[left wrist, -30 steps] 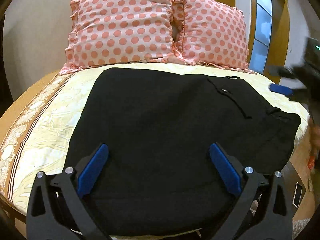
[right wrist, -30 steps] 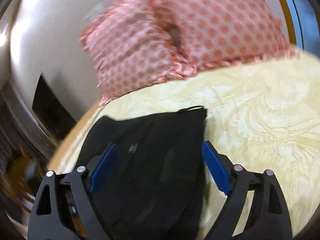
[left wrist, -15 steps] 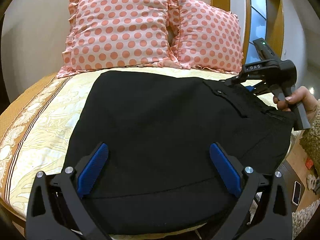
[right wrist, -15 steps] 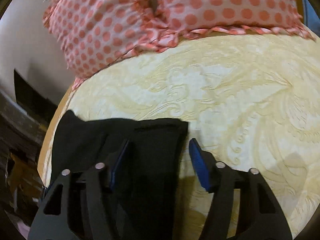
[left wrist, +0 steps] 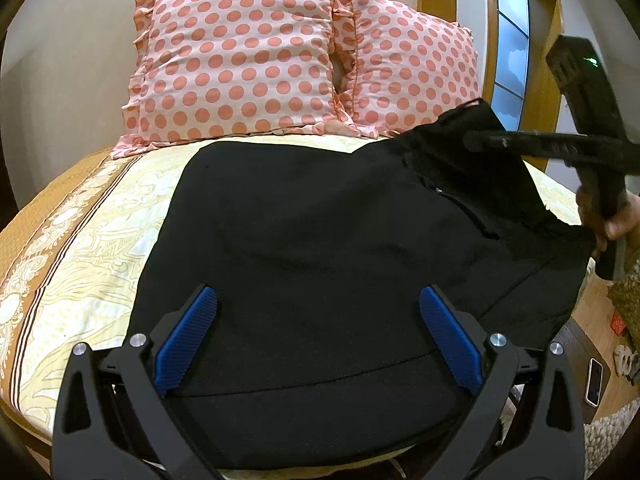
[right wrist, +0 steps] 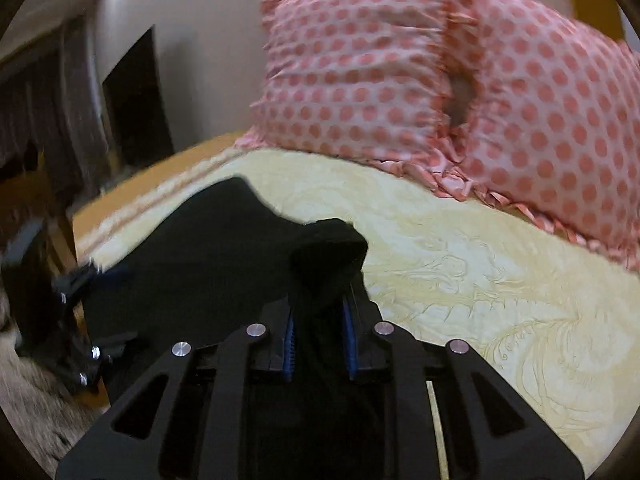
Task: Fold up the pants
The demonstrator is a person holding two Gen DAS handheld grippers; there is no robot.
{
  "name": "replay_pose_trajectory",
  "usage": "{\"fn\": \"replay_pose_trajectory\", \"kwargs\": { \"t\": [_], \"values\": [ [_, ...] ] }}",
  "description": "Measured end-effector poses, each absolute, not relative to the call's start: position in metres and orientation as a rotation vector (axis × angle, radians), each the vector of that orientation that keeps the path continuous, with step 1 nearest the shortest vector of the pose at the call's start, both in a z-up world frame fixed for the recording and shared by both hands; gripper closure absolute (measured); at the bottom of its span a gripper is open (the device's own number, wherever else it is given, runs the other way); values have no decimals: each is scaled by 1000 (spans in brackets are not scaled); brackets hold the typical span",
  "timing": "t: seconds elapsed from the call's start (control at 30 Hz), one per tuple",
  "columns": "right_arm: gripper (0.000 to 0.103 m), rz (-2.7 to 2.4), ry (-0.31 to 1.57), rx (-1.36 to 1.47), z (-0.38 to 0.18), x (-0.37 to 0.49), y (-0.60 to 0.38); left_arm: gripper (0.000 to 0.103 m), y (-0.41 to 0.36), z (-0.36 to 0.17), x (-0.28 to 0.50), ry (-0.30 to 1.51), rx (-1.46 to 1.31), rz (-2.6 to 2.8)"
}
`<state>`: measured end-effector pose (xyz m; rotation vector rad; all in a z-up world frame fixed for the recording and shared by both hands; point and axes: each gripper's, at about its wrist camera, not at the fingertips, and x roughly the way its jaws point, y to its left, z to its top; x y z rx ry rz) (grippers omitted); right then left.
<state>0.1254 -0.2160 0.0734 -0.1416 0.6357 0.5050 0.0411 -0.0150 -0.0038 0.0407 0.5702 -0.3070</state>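
Observation:
Black pants (left wrist: 320,248) lie spread on a yellow patterned bed (left wrist: 88,248). My left gripper (left wrist: 316,336) is open, its blue pads (left wrist: 186,340) wide apart just above the near edge of the pants. My right gripper (right wrist: 318,340) is shut on the far right corner of the pants (right wrist: 328,264), lifting it off the bed. In the left wrist view the right gripper (left wrist: 480,140) holds that raised corner at the right.
Two pink polka-dot pillows (left wrist: 240,64) stand against the wall at the head of the bed. A window (left wrist: 512,60) with a wooden frame is at the right. A phone (left wrist: 594,382) lies on the floor beside the bed.
My right gripper has closed on the far right corner of the pants and lifted it. My left gripper has stayed open above the near edge.

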Motion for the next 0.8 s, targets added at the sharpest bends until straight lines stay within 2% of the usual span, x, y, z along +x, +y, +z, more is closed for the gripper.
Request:
{"fn": "replay_pose_trajectory", "kwargs": {
  "t": [0.1,0.23,0.27,0.33,0.43,0.57,0.6,0.63,0.73,0.8],
  "values": [
    [84,380,688,-136,66,143,-225,2,-16,-3,41,570,42,-307],
    [82,344,834,100,51,183,-265,2,-6,11,47,627,-18,-343],
    [79,348,852,129,49,186,-269,2,1,19,50,632,-52,-353],
    [64,352,885,172,43,193,-275,2,21,35,60,637,-114,-347],
    [60,387,947,267,32,205,-284,2,50,51,84,665,-190,-318],
    [61,441,956,348,25,205,-290,2,79,53,130,797,-283,-306],
    [66,450,944,339,26,204,-289,4,82,50,140,834,-286,-306],
    [72,468,923,319,27,201,-286,7,83,45,153,885,-282,-298],
    [74,472,900,263,31,196,-279,22,79,31,176,992,-286,-325],
    [73,473,912,270,30,199,-280,27,73,26,186,1030,-281,-356]
  ]
}}
